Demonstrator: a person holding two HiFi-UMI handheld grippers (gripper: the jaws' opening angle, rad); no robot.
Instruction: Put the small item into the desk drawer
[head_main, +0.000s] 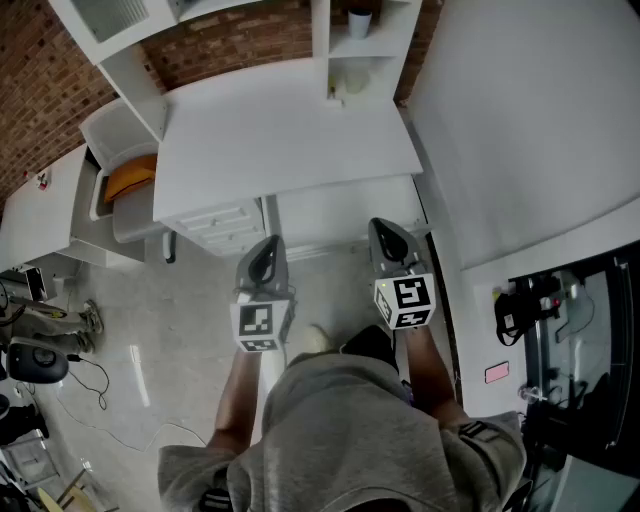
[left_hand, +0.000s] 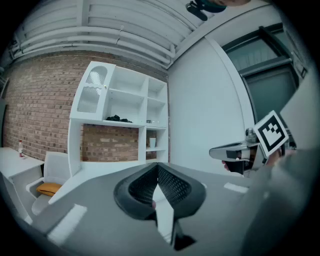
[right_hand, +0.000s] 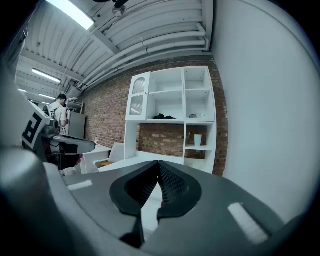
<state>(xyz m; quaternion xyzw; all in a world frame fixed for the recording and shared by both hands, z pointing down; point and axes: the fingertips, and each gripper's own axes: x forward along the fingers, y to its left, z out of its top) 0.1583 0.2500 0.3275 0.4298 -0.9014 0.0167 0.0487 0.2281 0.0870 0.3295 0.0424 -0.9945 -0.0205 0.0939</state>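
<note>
Before white counter (head_main: 290, 130): left claw (head_main: 264, 252), right claw (head_main: 386, 236), each with tips pressed together, empty, held level, likely awaiting approach; drawers (head_main: 215, 218) shut beneath counter's left edge.

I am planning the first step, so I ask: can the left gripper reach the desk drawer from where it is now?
Probably yes. The left gripper hangs shut near the drawer fronts under the desk, and nothing stands between them. The drawers look closed, so it would have to pull one open first.
</note>
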